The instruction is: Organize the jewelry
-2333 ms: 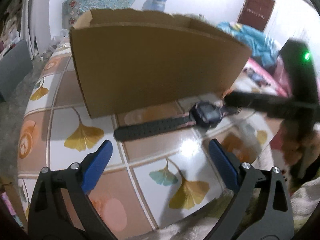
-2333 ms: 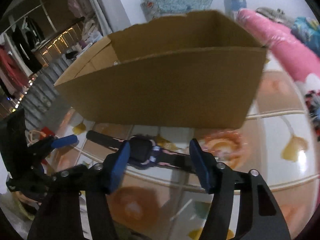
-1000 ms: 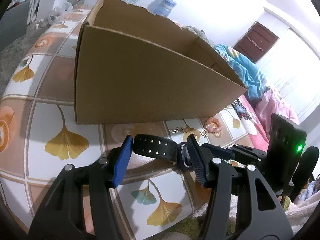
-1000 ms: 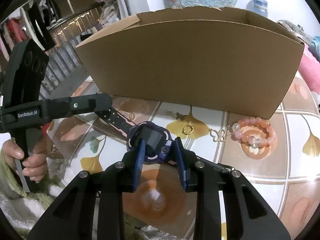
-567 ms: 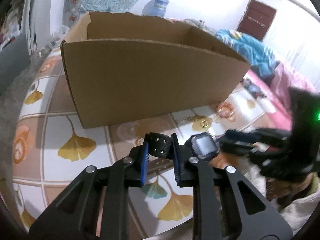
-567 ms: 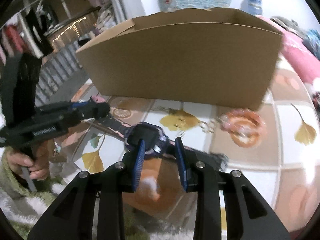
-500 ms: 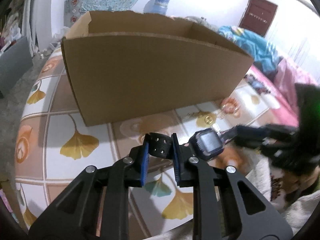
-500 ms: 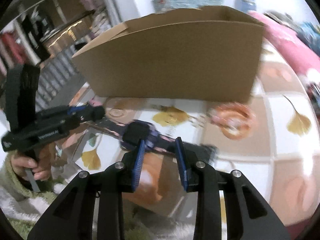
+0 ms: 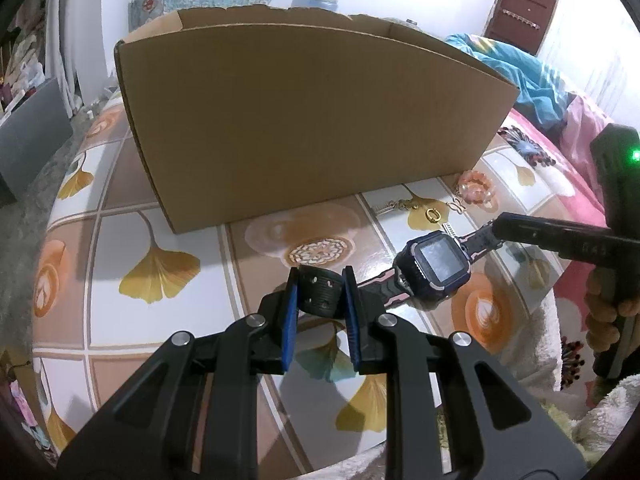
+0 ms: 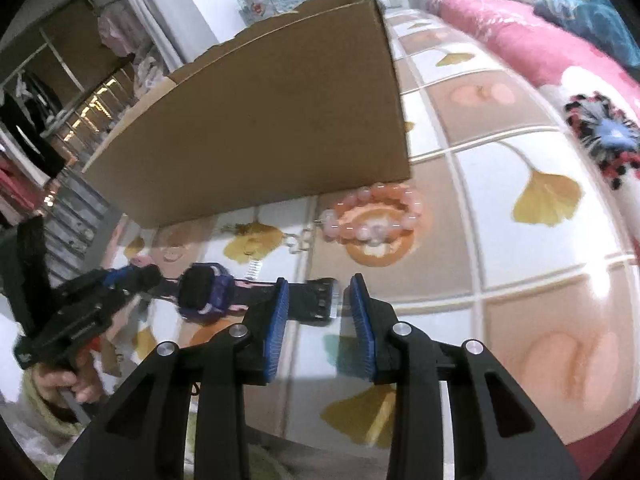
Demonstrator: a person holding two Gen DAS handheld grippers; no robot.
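Left wrist view: a glossy surface [image 9: 120,240] patterned with ginkgo-leaf tiles is seen, bearing an open brown cardboard box [image 9: 304,120]. The black-strapped purple smartwatch [image 9: 436,264] is clenched at its strap end by the left gripper [image 9: 319,300]. In the right wrist view the right gripper [image 10: 318,308] has its jaws parted around the other strap end. A pink bedspread [image 10: 520,32] lies behind.

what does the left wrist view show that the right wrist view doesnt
Only the left wrist view: the watch screen facing up, a small gold ring on the table, a brown door, and the left claw shut on one strap end.

Only the right wrist view: the right claw around the other strap end, with a gap on one side, and hanging clothes.

Both: the cardboard box, the pink bead bracelet and the tiled table.
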